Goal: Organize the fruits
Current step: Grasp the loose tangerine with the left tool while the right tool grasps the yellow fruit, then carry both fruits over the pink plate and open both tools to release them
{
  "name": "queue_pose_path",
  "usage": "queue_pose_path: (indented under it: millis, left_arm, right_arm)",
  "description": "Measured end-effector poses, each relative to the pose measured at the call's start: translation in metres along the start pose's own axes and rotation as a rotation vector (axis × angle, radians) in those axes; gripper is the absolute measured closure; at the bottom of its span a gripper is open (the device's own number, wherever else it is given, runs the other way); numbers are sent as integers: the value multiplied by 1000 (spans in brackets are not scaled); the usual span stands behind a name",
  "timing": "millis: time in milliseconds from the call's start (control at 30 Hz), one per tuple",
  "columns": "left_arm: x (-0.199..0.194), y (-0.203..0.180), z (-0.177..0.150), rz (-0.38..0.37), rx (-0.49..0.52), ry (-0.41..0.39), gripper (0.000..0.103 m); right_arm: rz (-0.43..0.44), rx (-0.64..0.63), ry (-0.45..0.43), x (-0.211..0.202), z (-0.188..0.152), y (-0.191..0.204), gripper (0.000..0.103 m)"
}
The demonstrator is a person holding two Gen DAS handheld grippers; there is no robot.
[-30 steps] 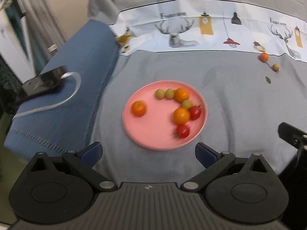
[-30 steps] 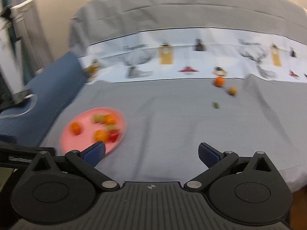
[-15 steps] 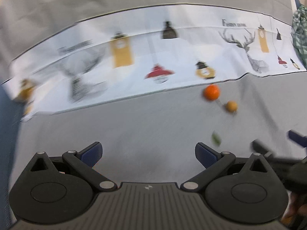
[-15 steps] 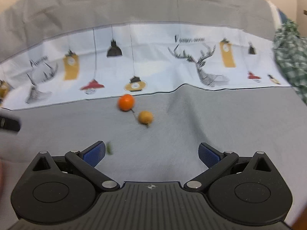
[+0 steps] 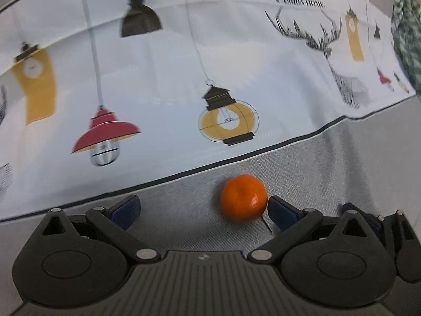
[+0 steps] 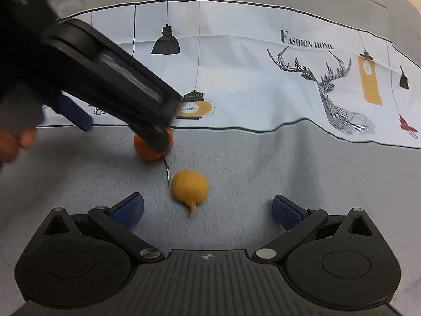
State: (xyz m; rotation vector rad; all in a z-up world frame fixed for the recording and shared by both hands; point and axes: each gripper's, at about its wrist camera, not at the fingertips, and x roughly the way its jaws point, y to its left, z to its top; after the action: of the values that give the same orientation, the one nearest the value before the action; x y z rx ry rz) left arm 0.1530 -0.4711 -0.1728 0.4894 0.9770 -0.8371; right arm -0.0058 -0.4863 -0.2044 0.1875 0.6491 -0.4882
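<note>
An orange mandarin (image 5: 243,197) lies on the grey cloth between the open fingers of my left gripper (image 5: 202,209), close to the right fingertip. In the right wrist view the same mandarin (image 6: 146,148) is partly hidden by the left gripper's finger (image 6: 155,131). A smaller yellow-orange fruit (image 6: 190,186) with a short stalk lies on the cloth just ahead of my right gripper (image 6: 208,208), which is open and empty. The pink plate of fruit is out of view.
A white printed cloth band with lamps and deer (image 6: 263,84) runs across the back. A thin dark stem (image 6: 166,171) lies between the two fruits. A green checked fabric (image 5: 406,34) sits at the far right. The person's hand (image 6: 13,144) shows at left.
Both grippers have swung right, away from the pink plate, and closed in on the two loose fruits. The mandarin now sits between the left fingers, the yellow fruit near the right ones.
</note>
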Motion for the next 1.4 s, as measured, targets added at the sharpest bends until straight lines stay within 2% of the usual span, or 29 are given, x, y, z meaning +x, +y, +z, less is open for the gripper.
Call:
queue_pose_path:
  millis: [167, 200, 233, 267, 300, 333, 433, 533, 667, 833, 1000, 1167, 1400]
  left_arm:
    - [14, -9, -1, 41, 46, -7, 1]
    - [12, -10, -1, 40, 42, -20, 10]
    - [8, -10, -1, 25, 38, -40, 25]
    - [4, -11, -1, 7, 48, -56, 64]
    - [0, -13, 0, 3, 60, -59, 65]
    - [-5, -14, 0, 4, 62, -67, 65]
    - [-22, -17, -5, 25, 94, -87, 65]
    - [-47, -15, -14, 61, 87, -72, 65]
    - [-93, -14, -38, 139, 113, -66, 65]
    - [-165, 6, -79, 144, 65, -71, 65]
    - [-243, 28, -128, 201, 15, -106, 64]
    - [-310, 54, -187, 244, -29, -101, 64]
    - [-383, 82, -288, 296, -98, -102, 64]
  right_arm:
    - [4, 0, -3, 4, 3, 0, 1]
    - [3, -1, -3, 4, 2, -1, 1]
    - [2, -5, -1, 3, 2, 0, 8]
    - [1, -12, -8, 0, 2, 2, 39]
    - [16, -24, -20, -7, 0, 5, 60]
    - [25, -44, -17, -10, 0, 10, 72]
    - [-26, -65, -6, -17, -1, 17, 73]
    - [-41, 10, 20, -32, 1, 11, 72]
    - [-35, 86, -6, -82, 6, 7, 72]
    - [-12, 123, -52, -153, 11, 27, 72]
    - [54, 134, -81, -225, 9, 65, 72]
    - [147, 106, -108, -289, 0, 109, 72]
    - [355, 50, -61, -361, -21, 181, 72]
